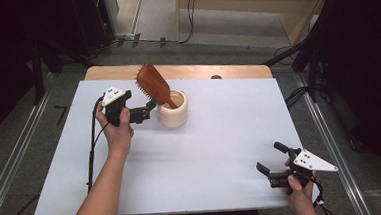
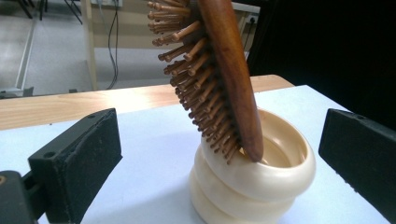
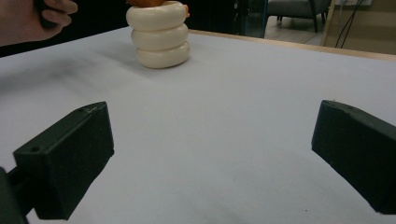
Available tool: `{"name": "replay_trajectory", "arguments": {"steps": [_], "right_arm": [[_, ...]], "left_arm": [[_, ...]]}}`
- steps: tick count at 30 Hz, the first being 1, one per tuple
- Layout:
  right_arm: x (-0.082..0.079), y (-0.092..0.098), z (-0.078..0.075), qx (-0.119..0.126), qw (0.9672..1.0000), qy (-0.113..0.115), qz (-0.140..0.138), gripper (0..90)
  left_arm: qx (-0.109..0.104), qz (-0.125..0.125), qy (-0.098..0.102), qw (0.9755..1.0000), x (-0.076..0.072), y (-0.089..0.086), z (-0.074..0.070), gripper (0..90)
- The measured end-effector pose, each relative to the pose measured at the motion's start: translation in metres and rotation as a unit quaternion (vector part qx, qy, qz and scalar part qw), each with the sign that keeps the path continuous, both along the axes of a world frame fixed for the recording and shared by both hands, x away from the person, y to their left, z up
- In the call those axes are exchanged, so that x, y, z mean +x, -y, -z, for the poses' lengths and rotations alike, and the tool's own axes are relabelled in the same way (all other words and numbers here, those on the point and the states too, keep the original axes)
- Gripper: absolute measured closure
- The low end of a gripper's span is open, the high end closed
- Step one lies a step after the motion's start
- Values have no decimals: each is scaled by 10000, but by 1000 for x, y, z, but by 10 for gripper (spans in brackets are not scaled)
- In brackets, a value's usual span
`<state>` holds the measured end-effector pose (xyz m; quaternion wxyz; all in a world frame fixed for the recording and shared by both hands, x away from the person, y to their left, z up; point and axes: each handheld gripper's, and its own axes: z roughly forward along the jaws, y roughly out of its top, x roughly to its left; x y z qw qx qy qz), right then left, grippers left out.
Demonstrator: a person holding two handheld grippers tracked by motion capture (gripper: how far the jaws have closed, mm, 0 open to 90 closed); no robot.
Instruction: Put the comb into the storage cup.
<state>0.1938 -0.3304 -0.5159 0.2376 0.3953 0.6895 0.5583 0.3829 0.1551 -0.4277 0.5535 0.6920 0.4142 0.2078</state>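
High view: the left tool [image 1: 151,106] is hovering just beside the cream, ribbed, ring-stacked holder [image 1: 172,109], which is standing toward the far left of the white-covered desk [image 1: 220,135]. A reddish-brown wooden paddle hairbrush with peg bristles [image 1: 153,83] is resting handle-down in the holder and leaning toward the left tool. The jaws are standing apart, gripping nothing. The right tool [image 1: 271,158] is waiting near the front right corner of the desk, well apart from the holder, its jaws likewise spread and empty.

Left gripper view: the tool's two black jaws are framing the hairbrush [image 2: 212,79] and the holder [image 2: 254,179] from either side, touching neither. The brush is tilting, bristles facing the left of this view, its lower end inside the holder's mouth. The step in hand is judged to be either an approach to grasp the brush or a release just made; which cannot be told. A grasp would call for advancing until the jaws bracket the brush head above the rim, then closing without tipping the holder.

Right gripper view: the wide-open jaws are looking across bare desk toward the holder [image 3: 159,36] far off, with the person's other hand [image 3: 35,18] at the upper left.

No brand, label or writing is legible in any view.
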Motion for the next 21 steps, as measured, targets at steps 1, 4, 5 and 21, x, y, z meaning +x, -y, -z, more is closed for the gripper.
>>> {"name": "replay_trajectory", "arguments": {"steps": [1,4,5,21], "right_arm": [[0,0,0,-10,10000,-5,-3,0],[0,0,0,-25,10000,-3,1,0],[0,-1,0,-29,10000,-5,5,0],[0,-1,0,-61,10000,-11,5,0]], "left_arm": [[-20,-12,7,10000,-2,-1,0,0],[-32,-12,43,10000,-8,-5,0,0],[-17,-10,65,10000,-10,-7,0,0],[-26,-29,208,9998,-44,-31,7,0]]}}
